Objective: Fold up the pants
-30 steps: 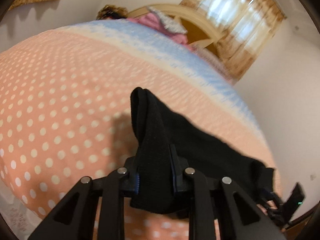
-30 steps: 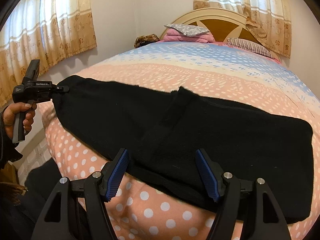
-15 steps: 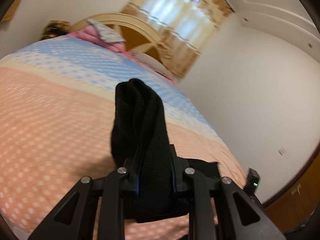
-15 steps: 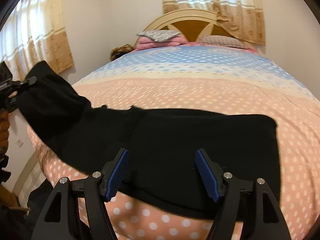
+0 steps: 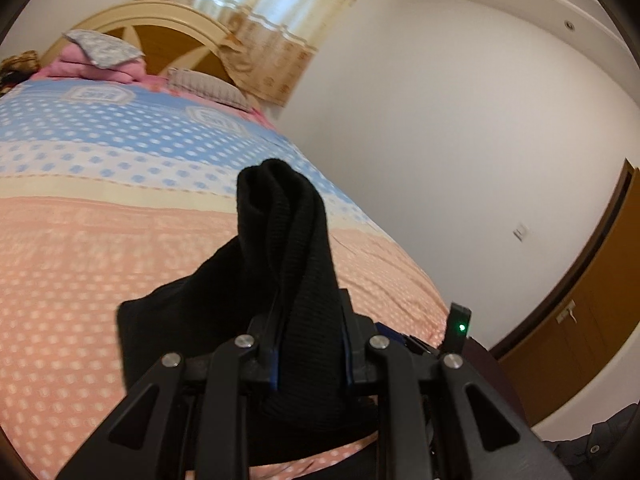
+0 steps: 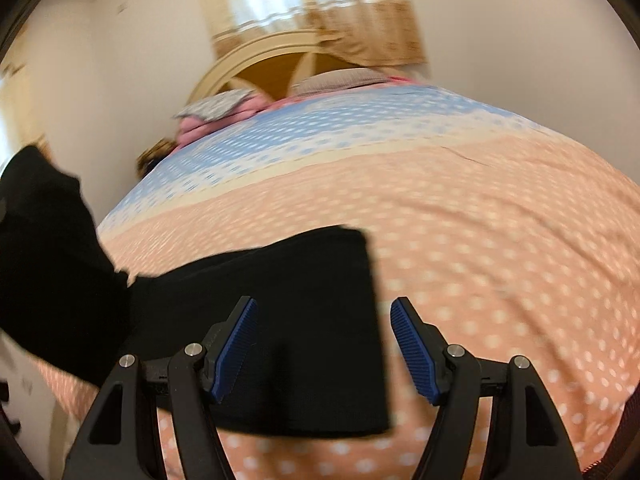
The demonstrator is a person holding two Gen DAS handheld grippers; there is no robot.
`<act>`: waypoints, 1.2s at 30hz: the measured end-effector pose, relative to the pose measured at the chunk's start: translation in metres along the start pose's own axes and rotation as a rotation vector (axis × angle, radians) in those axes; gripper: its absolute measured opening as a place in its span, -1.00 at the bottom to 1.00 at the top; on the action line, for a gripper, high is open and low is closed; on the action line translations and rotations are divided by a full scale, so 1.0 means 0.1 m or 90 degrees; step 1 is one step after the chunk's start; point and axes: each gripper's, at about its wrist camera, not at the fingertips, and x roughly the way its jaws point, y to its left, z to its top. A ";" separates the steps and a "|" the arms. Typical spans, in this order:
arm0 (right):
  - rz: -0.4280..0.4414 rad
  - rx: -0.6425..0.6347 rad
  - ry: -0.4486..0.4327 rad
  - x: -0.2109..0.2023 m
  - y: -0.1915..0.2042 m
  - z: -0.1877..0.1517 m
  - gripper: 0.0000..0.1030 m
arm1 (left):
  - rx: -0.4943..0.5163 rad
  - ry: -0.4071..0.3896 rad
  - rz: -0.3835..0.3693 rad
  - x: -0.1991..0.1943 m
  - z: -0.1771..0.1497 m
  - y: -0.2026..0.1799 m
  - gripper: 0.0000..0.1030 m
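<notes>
The black pants (image 6: 280,304) lie across the near part of the bed, one end flat on the cover. My left gripper (image 5: 308,344) is shut on the other end of the pants (image 5: 288,248), which bunches up between its fingers and is lifted off the bed; that raised end shows at the left edge of the right wrist view (image 6: 44,248). My right gripper (image 6: 322,344) is open and empty, hovering just above the flat end of the pants near its right edge.
The bed has a peach dotted cover (image 6: 500,240) with a blue band further back. Pillows and pink bedding (image 5: 104,56) lie by the wooden headboard (image 6: 272,68). A white wall and a brown door (image 5: 592,320) stand to the right of the bed.
My left gripper has carried its end of the pants up and to the right, over the flat part. My right gripper has swung toward the right end of the pants.
</notes>
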 end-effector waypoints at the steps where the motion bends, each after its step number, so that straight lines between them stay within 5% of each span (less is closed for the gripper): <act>1: -0.005 0.017 -0.001 0.00 -0.07 0.01 0.36 | 0.000 0.005 -0.003 0.05 0.01 -0.05 -0.57; 7: -0.022 0.062 -0.021 -0.04 -0.30 0.05 0.36 | 0.012 0.032 0.001 0.53 0.07 -0.32 -0.57; 22: -0.024 0.137 -0.053 -0.08 -0.70 0.09 0.36 | 0.046 0.146 0.053 1.55 -0.38 -0.60 -0.46; 26: -0.028 0.162 -0.075 -0.13 -0.79 0.11 0.36 | 0.064 0.130 0.020 1.41 -0.42 -0.74 -0.40; 28: -0.026 0.170 -0.083 -0.17 -0.82 0.13 0.36 | 0.075 0.112 0.022 1.28 -0.43 -0.74 -0.09; 29: -0.026 0.169 -0.091 -0.19 -0.81 0.14 0.36 | 0.072 0.091 0.038 1.15 -0.44 -0.70 0.14; 31: -0.002 0.155 -0.114 -0.30 -0.73 0.17 0.36 | 0.054 0.064 0.064 0.98 -0.45 -0.57 0.28; 36: 0.091 0.034 -0.103 -0.48 -0.18 0.22 0.36 | 0.008 0.006 0.152 0.57 -0.55 -0.13 0.28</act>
